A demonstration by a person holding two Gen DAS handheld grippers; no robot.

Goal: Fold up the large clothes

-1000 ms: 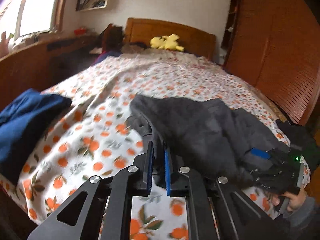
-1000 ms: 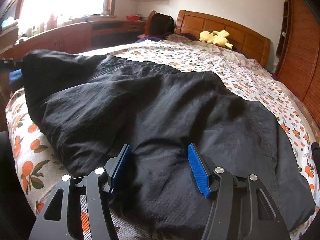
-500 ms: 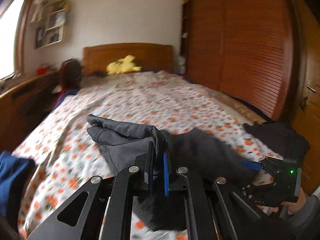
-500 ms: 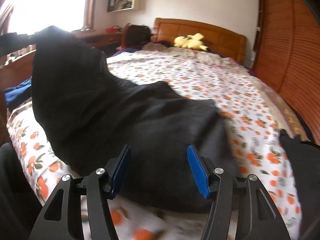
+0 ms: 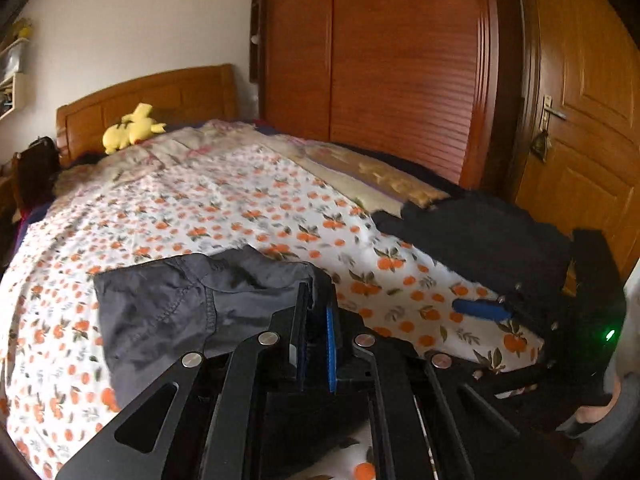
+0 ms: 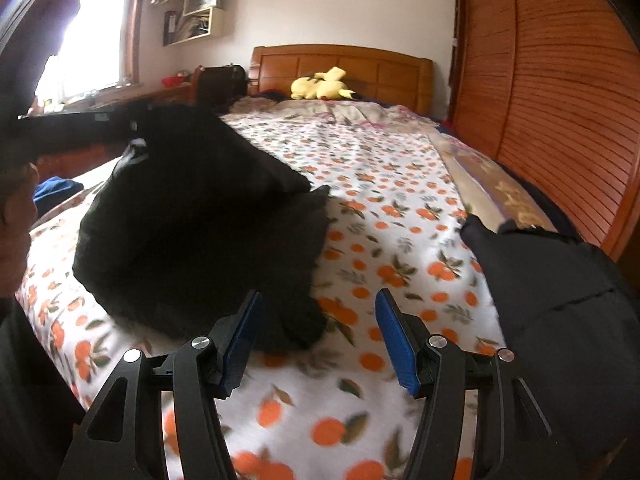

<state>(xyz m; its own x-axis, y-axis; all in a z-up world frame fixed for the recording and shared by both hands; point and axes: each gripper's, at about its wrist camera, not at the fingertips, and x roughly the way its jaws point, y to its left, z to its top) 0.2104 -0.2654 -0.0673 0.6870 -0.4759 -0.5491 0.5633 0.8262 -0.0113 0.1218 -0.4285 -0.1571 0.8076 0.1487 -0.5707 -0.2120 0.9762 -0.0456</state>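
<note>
Garment lies on bed, left part lifted, one edge pinched in left gripper. Second garment at bed's right edge. Right gripper over the bedsheet between them. Plush toy by headboard. Wardrobe right of bed.

Wooden bed, louvred wardrobe, window

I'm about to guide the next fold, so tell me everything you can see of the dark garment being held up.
The dark garment looks like thin woven grey-black cloth with stitched seams. The left gripper is shut on one edge and holds it lifted; the rest drapes in folds onto the orange-print bedsheet at the bed's near left side. The right gripper is open, apart from it.
</note>
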